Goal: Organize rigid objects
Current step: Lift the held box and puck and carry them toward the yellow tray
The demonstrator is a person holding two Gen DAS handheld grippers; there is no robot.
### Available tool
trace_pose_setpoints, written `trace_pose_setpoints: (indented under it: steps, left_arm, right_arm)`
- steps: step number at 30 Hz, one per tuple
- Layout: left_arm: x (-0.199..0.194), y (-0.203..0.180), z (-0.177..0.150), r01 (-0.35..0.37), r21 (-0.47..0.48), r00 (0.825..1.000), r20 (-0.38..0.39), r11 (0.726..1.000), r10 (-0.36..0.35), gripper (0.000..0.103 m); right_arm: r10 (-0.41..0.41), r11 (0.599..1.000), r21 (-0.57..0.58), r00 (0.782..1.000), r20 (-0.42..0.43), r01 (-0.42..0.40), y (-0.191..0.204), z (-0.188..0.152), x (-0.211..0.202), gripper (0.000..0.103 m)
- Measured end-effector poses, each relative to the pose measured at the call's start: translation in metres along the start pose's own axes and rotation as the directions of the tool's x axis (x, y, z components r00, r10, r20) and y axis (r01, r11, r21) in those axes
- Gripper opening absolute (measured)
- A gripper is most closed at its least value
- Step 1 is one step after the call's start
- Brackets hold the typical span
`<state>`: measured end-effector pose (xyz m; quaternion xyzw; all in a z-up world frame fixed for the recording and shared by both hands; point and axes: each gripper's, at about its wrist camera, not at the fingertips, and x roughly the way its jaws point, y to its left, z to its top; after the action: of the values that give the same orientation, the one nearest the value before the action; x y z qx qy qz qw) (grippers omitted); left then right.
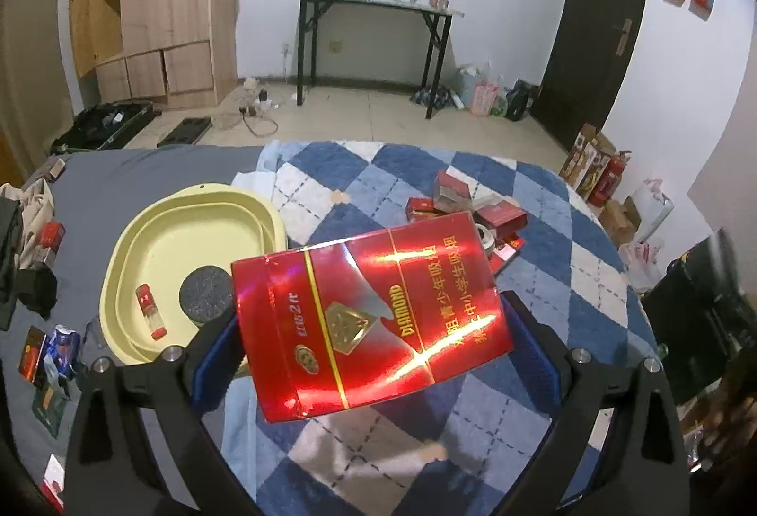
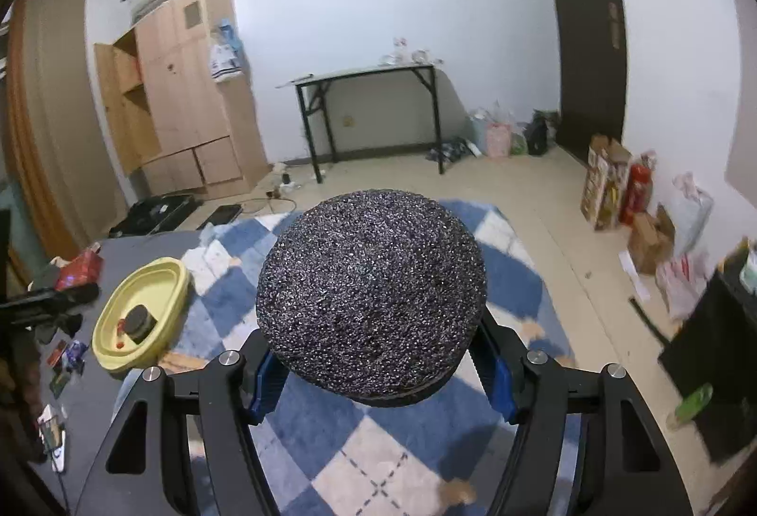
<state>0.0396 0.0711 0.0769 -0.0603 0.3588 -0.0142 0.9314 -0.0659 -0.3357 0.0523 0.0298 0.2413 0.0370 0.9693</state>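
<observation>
My left gripper [image 1: 374, 350] is shut on a shiny red cigarette pack [image 1: 369, 322] marked DIAMOND, held tilted in the air above the blue checked blanket [image 1: 544, 241]. To its left lies the pale yellow tray [image 1: 142, 227], holding a dark speckled round disc [image 1: 206, 293] and a small red lighter [image 1: 149, 310]. More red packs [image 1: 454, 203] lie in a heap on the blanket behind the held pack. My right gripper [image 2: 378, 369] is shut on a second dark speckled round disc [image 2: 371, 303], raised over the blanket. The yellow tray [image 2: 165, 274] sits far left in the right wrist view.
Small packets and wrappers [image 1: 52, 355] lie on the grey sheet left of the tray, with clothes [image 1: 23, 241] beyond. A black-legged table [image 1: 374, 42], a wooden cabinet [image 1: 151, 4], a dark door [image 1: 596, 23] and floor clutter [image 1: 482, 94] stand across the room.
</observation>
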Motion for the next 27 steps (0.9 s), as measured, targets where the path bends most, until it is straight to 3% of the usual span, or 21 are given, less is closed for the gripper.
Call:
trace_pose_setpoints:
  steps: [7,11,14,27]
  left_arm:
    - [0.013,0.021,-0.007,-0.037,-0.042,0.999,-0.019,0.998,0.036,0.098]
    - [0.013,0.031,-0.002,-0.015,-0.096,1.000,-0.002,0.995,0.015,0.098]
    - [0.019,0.033,-0.003,-0.016,-0.096,1.000,-0.016,0.995,0.015,0.098]
    - [0.029,0.030,0.003,-0.021,-0.075,0.999,-0.028,0.997,0.019,0.098]
  right_arm:
    - [-0.060,0.998,0.002,0.997,-0.040,0.060,0.000,-0.020,0.030,0.067]
    - [-0.054,0.998,0.025,0.997,-0.057,0.056,0.007,-0.014,0.042,0.067]
    - [-0.058,0.998,0.001,0.997,-0.055,0.059,0.014,0.002,0.053,0.067]
    - [-0.049,0.998,-0.036,0.993,-0.103,0.046,0.015,0.001,0.072,0.067]
